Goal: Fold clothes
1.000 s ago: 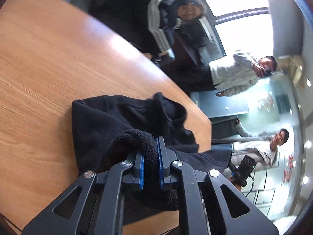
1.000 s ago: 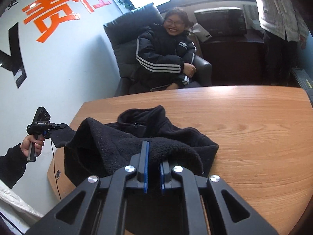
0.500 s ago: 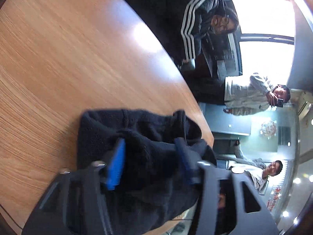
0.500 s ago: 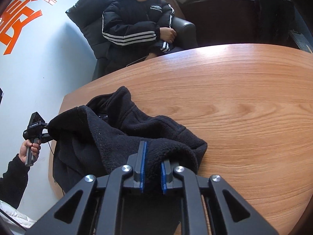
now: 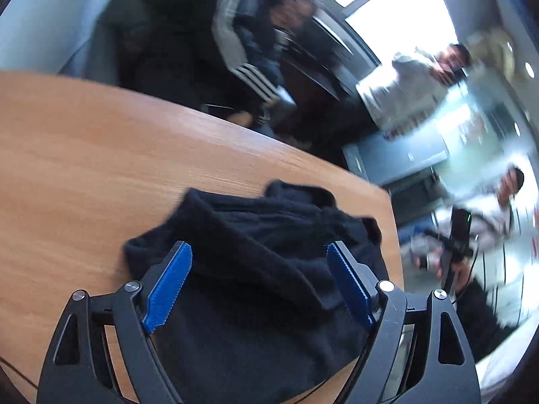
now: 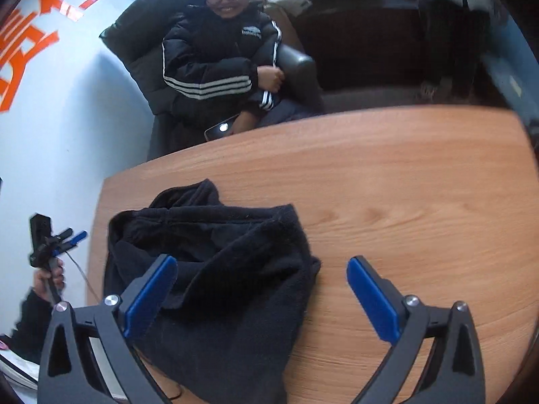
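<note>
A black fleece garment (image 5: 269,262) lies bunched on the wooden table (image 5: 84,155), near its corner. In the left wrist view my left gripper (image 5: 259,259) stands open above the garment, its blue pads (image 5: 168,282) spread wide with the cloth lying loose below them. The right wrist view shows the same garment (image 6: 215,269) folded over on the table (image 6: 404,185). My right gripper (image 6: 262,272) is open too, its left finger over the fleece and its right finger over bare wood. The left gripper (image 6: 67,239) appears small at the left edge, held in a hand.
A person in a black striped jacket (image 6: 219,60) sits in a dark armchair beyond the far table edge. Two more people (image 5: 421,84) stand past the table's corner. The table edge (image 6: 97,235) runs close to the garment; bare wood stretches to the right.
Both grippers were shut on folds of the fleece; both have let go and opened wide. The garment has dropped flat onto the table, and both grippers have drawn back and up.
</note>
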Demonstrator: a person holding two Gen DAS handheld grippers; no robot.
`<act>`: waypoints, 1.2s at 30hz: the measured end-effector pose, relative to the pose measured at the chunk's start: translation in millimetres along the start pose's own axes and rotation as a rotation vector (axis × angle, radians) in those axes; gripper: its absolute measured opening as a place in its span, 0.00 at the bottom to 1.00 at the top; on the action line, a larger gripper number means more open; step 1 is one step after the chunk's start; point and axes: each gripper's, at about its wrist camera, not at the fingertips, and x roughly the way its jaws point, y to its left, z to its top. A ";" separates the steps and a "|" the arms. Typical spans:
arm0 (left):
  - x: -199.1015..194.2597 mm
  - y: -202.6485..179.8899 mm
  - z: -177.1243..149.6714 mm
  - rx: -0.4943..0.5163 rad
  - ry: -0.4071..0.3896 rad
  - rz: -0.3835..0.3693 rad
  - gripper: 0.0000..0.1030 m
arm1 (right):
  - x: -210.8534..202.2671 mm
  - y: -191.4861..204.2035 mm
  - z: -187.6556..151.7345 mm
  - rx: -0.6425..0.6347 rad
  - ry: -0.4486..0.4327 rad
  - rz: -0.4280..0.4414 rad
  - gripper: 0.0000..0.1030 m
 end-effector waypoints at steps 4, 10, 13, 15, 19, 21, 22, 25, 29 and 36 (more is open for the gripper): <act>44.9 -39.4 -9.6 0.234 0.151 -0.091 0.81 | 21.7 48.7 -14.6 -0.283 0.069 -0.090 1.00; 110.9 -70.0 -55.8 0.617 0.411 -0.144 0.75 | 64.9 99.8 -25.3 -0.607 0.135 -0.202 0.98; 119.3 -70.5 -75.2 0.784 0.458 -0.144 0.74 | 101.5 94.2 -15.0 -0.628 0.115 -0.225 0.95; 118.0 -64.3 -72.8 0.854 0.367 -0.068 0.70 | 102.1 84.1 2.4 -0.578 0.021 -0.257 0.92; 109.2 -32.1 -24.9 0.704 0.124 0.129 0.66 | 69.0 53.4 44.6 -0.382 -0.217 -0.338 0.92; 99.4 -18.6 -5.0 0.609 0.037 0.183 0.67 | 55.8 40.0 60.3 -0.302 -0.276 -0.380 0.93; 93.4 -15.2 1.8 0.576 0.010 0.199 0.67 | 53.3 35.9 65.2 -0.278 -0.265 -0.385 0.93; 70.3 -20.2 4.1 0.544 -0.020 0.200 0.74 | 44.7 50.5 57.6 -0.298 -0.240 -0.341 0.94; 63.9 -35.2 -20.8 0.471 0.035 0.025 0.91 | 61.5 92.8 36.0 -0.330 -0.166 -0.240 0.99; 122.5 0.8 -45.6 0.348 0.174 0.253 0.79 | 131.4 59.1 34.5 -0.182 -0.098 -0.333 0.98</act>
